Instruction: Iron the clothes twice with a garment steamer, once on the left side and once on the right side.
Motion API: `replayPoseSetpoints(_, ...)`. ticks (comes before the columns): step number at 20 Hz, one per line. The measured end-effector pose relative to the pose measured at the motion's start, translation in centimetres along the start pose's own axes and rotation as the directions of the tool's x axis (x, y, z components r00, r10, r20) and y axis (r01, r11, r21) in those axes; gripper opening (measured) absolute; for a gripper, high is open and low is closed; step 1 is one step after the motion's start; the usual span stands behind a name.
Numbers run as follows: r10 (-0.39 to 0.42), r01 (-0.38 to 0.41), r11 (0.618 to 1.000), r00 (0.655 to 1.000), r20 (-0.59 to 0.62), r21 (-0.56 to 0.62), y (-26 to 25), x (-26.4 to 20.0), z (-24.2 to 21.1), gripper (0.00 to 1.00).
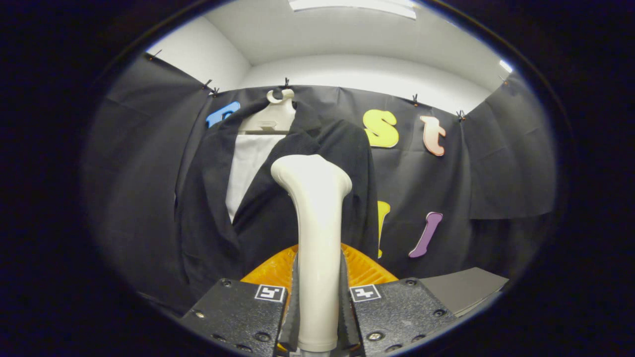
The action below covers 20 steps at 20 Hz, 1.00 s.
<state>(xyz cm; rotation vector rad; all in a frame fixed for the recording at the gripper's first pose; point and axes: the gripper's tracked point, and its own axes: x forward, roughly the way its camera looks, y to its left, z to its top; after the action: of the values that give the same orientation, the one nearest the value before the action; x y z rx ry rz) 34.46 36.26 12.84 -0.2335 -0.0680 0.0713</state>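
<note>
Steamer [313, 233] clamped between jaws.

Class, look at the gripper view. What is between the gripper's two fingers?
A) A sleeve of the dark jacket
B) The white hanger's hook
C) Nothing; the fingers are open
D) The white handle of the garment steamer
D: both fingers press on the sides of the steamer handle, whose head rises in front of the hanging dark jacket.

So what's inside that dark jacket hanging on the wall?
Between the open lapels of the jacket a white panel shows, hanging from a pale hanger. The steamer, clamped in the gripper, covers part of the front; the rest inside is hidden.
</note>
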Motion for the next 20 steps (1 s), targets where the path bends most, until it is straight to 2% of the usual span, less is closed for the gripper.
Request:
replayPoseSetpoints(10, 0.017, -0.022, 0.999, 0.990, -0.137, -0.036, 2.1, -3.3, -7.6, 0.34)
replayPoseSetpoints(20, 0.006, -0.016, 0.999, 0.964, -0.266, -0.037, 2.6, -5.8, -14.2, 0.34)
